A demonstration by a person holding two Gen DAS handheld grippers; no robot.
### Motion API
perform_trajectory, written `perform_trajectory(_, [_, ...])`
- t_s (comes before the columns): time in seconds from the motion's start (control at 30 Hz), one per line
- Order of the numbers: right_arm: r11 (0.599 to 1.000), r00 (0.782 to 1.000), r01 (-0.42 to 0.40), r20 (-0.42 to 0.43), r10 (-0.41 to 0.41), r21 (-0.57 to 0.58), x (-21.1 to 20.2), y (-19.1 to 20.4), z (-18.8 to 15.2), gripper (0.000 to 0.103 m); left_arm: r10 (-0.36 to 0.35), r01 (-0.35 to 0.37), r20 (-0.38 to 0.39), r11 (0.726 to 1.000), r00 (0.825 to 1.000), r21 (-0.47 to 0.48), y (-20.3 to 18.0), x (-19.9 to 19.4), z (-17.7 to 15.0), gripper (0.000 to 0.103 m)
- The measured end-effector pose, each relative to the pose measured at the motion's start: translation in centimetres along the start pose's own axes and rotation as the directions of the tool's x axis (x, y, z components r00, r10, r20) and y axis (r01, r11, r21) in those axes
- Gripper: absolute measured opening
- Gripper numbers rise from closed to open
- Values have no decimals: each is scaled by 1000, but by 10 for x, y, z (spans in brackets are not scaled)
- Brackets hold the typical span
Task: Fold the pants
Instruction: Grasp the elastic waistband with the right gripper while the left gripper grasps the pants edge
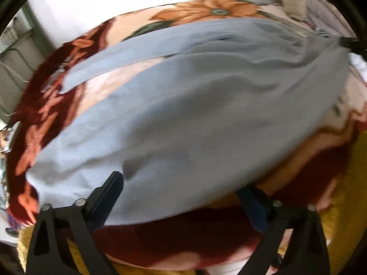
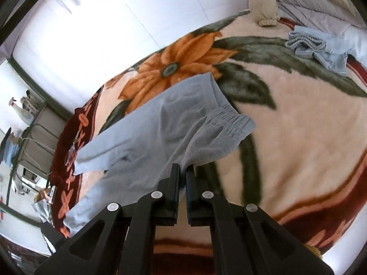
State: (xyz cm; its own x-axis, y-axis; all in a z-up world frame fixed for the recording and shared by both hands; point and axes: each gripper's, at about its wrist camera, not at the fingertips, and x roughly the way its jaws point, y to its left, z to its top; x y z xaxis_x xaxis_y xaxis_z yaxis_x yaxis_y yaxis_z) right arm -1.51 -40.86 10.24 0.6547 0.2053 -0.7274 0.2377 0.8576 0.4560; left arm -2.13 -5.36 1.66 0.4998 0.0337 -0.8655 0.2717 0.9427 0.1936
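Note:
Light blue-grey pants lie spread across a floral blanket, with one leg trailing off to the far left. My left gripper hovers at the near edge of the cloth. It is open wide, with the fabric between its fingers but not pinched. In the right wrist view, my right gripper is shut on a fold of the pants just below the elastic waistband. That end hangs lifted above the blanket.
A second light blue garment is crumpled at the back right, beside a beige garment and a grey padded coat. The bed's edge runs along the left, with a white floor beyond. Yellow fabric shows at the near right.

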Motion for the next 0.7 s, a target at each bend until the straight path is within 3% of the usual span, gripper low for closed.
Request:
perform_trajectory(0.1, [1000,1000,4,10,-4,-6,-6,0,1,5,48,-47,30,998,998,-43,19,2,1,91])
perform_trajectory(0.13, [1000,1000,7,11,-7,-7,-7,-1,0,5,58,-56,42,997,997,-50,25,2,1,84])
perform_trajectory(0.2, [1000,1000,23,9,-22,-19,-6,-2,-1,5,53,-51,57,998,997,-47,33,0,2,63])
perform_trajectory(0.27, [999,999,41,2,-41,-33,-4,-3,-5,5,-12,15,57,999,998,-47,39,-2,5,18])
perform_trajectory(0.4, [997,998,68,-1,-68,-49,-5,-10,-13,5,-140,146,59,984,988,-101,51,-21,2,10])
perform_trajectory(0.53, [997,997,78,5,-78,-23,-16,-25,-23,3,-250,256,65,959,966,-123,56,-48,-5,7])
perform_trajectory(0.7, [996,996,91,17,-91,-16,-37,-37,-36,3,-307,314,91,947,947,-66,45,-87,-17,5])
